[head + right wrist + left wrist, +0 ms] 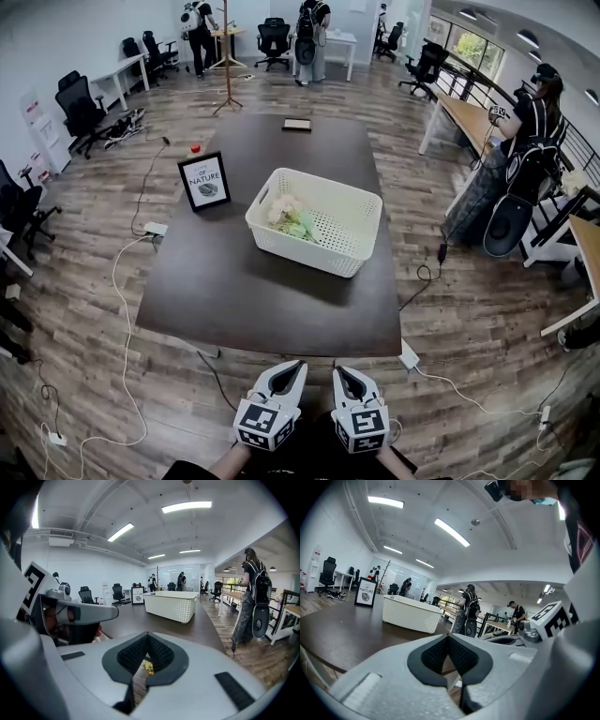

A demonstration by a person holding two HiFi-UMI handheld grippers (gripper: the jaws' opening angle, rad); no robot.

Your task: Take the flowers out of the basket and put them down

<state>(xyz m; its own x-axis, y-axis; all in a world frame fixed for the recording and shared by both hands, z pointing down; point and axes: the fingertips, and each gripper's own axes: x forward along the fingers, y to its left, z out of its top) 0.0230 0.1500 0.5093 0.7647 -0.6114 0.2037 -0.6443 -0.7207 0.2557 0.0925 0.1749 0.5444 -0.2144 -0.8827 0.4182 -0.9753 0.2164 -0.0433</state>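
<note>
1. Both of my grippers sit closest to me, low and short of the near edge of the table. The left gripper and the right gripper lie side by side, well apart from the basket.
2. Seen along its own jaws, the left gripper has its dark pads pressed together with nothing between them.
3. The right gripper is closed the same way and also empty. A yellow speck shows through the gap under its pads, but it lies beyond them, and I cannot tell what it is.
4. The flowers lie inside the white basket, at its left end, a pale white-and-green bunch.
5. I judge them light, soft and easily crushed, so squeezing the blooms would bruise them.
6. I would take hold low on the greenery or the stems, though I cannot make out the stems from here.
7. The basket looks like light plastic, so it may slide or lift if the bunch snags.
</note>
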